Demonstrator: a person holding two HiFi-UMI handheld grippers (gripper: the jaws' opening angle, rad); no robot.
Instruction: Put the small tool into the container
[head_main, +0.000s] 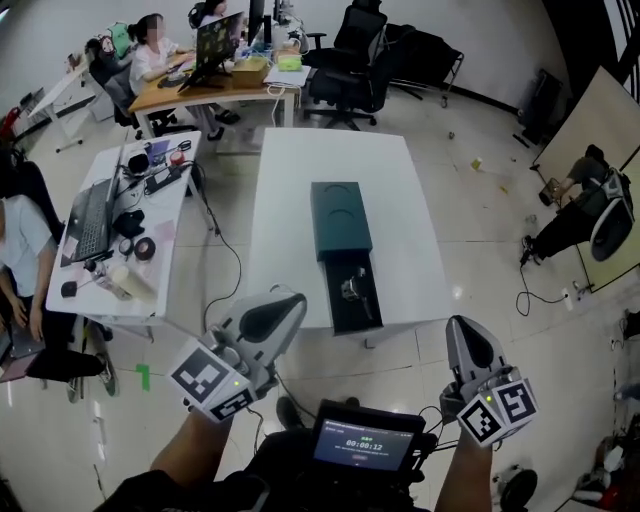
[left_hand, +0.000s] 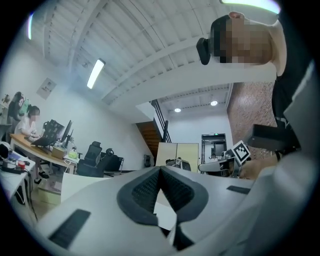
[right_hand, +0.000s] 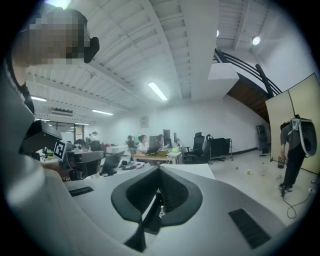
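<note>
A dark green container (head_main: 340, 212) lies lengthwise on the white table (head_main: 290, 180), its drawer (head_main: 360, 310) pulled out toward me. A small shiny metal tool (head_main: 352, 287) lies inside the drawer. My left gripper (head_main: 292, 300) hovers off the table's near edge, left of the drawer, shut and empty. My right gripper (head_main: 462, 326) hangs over the floor to the drawer's right, also shut and empty. In the left gripper view the left gripper (left_hand: 160, 170) has its pads pressed together. The right gripper view shows the right gripper (right_hand: 159, 168) the same way.
A second table (head_main: 170, 200) to the left holds a laptop and clutter, with a seated person beside it. Office chairs (head_main: 350, 50) and a desk stand at the back. A person bends near a board at right. A timer screen (head_main: 362, 440) sits at my chest.
</note>
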